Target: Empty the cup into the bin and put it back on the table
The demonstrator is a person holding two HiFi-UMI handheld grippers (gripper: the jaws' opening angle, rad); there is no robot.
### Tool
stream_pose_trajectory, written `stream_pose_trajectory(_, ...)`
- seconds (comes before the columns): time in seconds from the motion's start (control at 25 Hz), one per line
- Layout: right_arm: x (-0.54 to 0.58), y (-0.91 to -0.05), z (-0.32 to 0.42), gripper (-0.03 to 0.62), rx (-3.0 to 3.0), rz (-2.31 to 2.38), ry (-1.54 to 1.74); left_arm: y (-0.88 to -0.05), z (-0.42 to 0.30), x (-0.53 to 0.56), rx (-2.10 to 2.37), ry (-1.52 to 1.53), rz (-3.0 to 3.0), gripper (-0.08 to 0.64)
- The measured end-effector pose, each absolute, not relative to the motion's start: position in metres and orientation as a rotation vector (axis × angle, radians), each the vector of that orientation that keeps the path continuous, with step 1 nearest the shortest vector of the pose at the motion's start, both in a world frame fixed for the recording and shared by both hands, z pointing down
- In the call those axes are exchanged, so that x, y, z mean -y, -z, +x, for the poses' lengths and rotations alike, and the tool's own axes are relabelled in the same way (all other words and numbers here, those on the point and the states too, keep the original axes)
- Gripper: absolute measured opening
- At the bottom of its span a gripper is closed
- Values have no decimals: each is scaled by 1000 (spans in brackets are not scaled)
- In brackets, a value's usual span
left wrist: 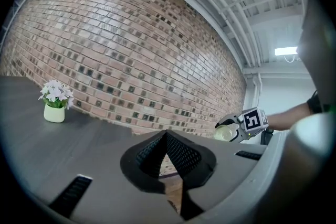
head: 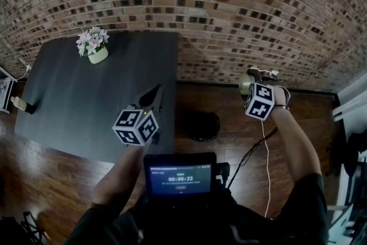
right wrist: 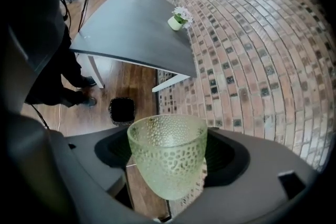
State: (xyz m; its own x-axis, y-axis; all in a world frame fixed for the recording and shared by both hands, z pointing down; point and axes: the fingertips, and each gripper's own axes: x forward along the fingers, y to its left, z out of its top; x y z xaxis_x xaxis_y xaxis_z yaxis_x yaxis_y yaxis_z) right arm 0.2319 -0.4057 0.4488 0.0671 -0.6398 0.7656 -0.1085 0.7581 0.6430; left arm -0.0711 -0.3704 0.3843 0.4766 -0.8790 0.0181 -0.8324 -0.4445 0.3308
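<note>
Room: brick wall at the back, wood floor, head view looks steeply down.
Table: dark grey table on the left, one edge against the wall.
On table: small flower pot with white flowers, at the far corner near the wall.
Bin: black bin on the floor just beside the table's right edge.
Left gripper: left gripper held above the table's right edge; jaws pressed together at the tips, nothing between them, as its own view shows.
Right gripper: right gripper held up near the wall, right of the bin; jaws spread wide and pinching the cup by its sides.
Cup: pale green dimpled glass cup, off the table, in the air, clamped in the right gripper; well apart from the table. In the right gripper view the bin sits beyond its rim, to the left.
Screen: small screen at the person's chest, timer showing.
</note>
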Motion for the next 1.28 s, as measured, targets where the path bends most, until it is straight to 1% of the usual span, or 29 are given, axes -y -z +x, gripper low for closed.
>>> stream_pose_trajectory(0.52,404,-470,245,397,1721,811,180,-382,-66,367,1444,200,2454,1)
stream_pose_trajectory(0.76,405,-460,234,397,1889,901,81,-382,-70,368,1463,200,2445,1)
stream_pose_trajectory(0.96,401,-456,226,397,2000,954,5,-381,-64,364,1479,127,2512,1)
stream_pose_trajectory(1.28,398,-445,215,397,2164,1053,-81,-385,-69,360,1487,137,2492,0)
